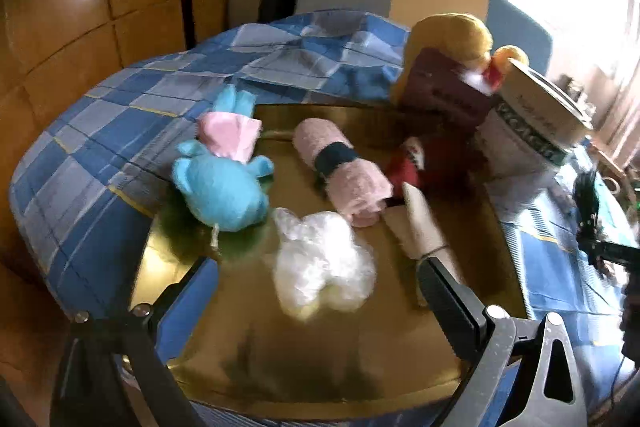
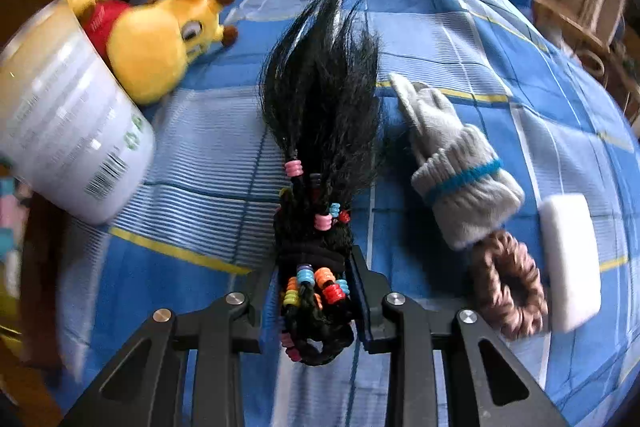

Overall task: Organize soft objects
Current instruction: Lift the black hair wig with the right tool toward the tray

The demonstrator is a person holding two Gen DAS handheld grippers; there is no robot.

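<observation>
On the bed [image 1: 100, 115] I see a tray [image 1: 280, 347] holding a bear toy [image 1: 224, 191] at left, a rolled towel [image 1: 340, 167] at centre, and a fluffy toy [image 1: 324, 263] nearer my view. From my right camera, a glove [image 2: 456, 163] lies right of the hairpiece [image 2: 320, 115], with a scrunchie [image 2: 508, 287] and a sponge [image 2: 572, 259] beyond.

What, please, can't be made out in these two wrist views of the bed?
- Left view: the white fluff is motion-blurred; what it is stays unclear.
- Left view: the red toy is shadowed and partly behind the pink roll.
- Left view: the tub print is too blurred to read.
- Right view: the right claw hides the hairpiece base.
- Right view: the scrunchie partly covers the white block.
</observation>
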